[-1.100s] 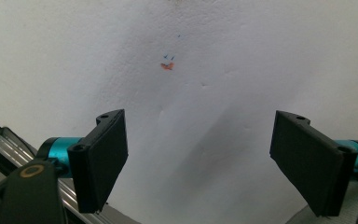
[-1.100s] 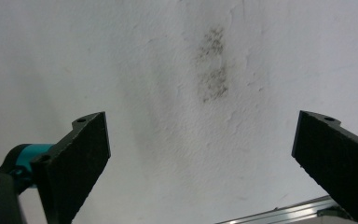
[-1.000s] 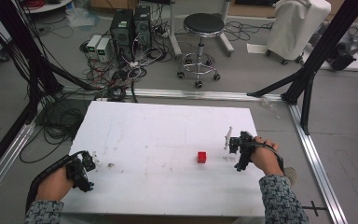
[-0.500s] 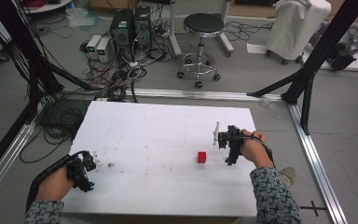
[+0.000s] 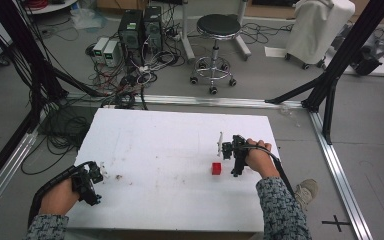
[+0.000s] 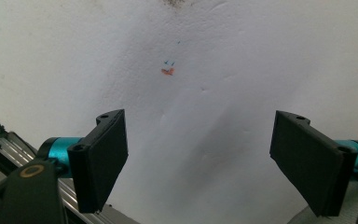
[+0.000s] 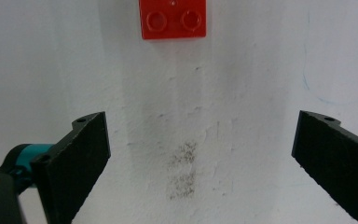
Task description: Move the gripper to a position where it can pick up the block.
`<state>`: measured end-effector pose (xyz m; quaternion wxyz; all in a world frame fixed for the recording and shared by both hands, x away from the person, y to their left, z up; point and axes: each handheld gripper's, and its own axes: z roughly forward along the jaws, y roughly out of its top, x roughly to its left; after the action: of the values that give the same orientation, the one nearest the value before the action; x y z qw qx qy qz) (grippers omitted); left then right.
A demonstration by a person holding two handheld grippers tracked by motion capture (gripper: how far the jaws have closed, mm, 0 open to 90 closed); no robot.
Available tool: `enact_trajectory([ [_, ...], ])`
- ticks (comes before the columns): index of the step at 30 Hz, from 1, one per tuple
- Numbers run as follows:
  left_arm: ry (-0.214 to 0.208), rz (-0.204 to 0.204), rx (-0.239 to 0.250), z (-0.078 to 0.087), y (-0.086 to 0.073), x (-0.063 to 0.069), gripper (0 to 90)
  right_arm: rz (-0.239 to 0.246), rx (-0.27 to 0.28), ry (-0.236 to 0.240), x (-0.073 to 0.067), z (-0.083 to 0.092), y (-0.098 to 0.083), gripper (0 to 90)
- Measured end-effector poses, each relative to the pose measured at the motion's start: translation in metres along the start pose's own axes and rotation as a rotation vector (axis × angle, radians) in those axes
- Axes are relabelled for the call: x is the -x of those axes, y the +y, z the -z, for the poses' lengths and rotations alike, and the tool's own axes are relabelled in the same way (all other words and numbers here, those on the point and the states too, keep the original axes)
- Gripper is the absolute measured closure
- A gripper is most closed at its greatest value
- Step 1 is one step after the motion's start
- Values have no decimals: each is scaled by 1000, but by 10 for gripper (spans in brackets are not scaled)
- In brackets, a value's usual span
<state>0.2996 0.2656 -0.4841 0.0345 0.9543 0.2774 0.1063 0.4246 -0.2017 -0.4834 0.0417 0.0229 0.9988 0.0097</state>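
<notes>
Near table (image 5: 180, 200) right edge, right tool (image 5: 228, 156) released beside red brick (image 5: 216, 168); left tool (image 5: 96, 176) released, seemingly overhanging left edge.

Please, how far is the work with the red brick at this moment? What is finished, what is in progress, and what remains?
Done: nothing visible; the red brick lies untouched on the white table.
In hand: the right gripper is beside the brick, its jaws wide apart, and the right gripper view shows the brick ahead of them, not between them.
Left: closing on the brick. The left gripper rests open near the table's left edge.
</notes>
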Motion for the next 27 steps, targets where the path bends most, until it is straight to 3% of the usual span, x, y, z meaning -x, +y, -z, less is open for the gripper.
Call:
enact_trajectory([
  [27, 2, -6, 2, 1, 1, 1, 194, 51, 39, 32, -4, -31, 36, 34],
])
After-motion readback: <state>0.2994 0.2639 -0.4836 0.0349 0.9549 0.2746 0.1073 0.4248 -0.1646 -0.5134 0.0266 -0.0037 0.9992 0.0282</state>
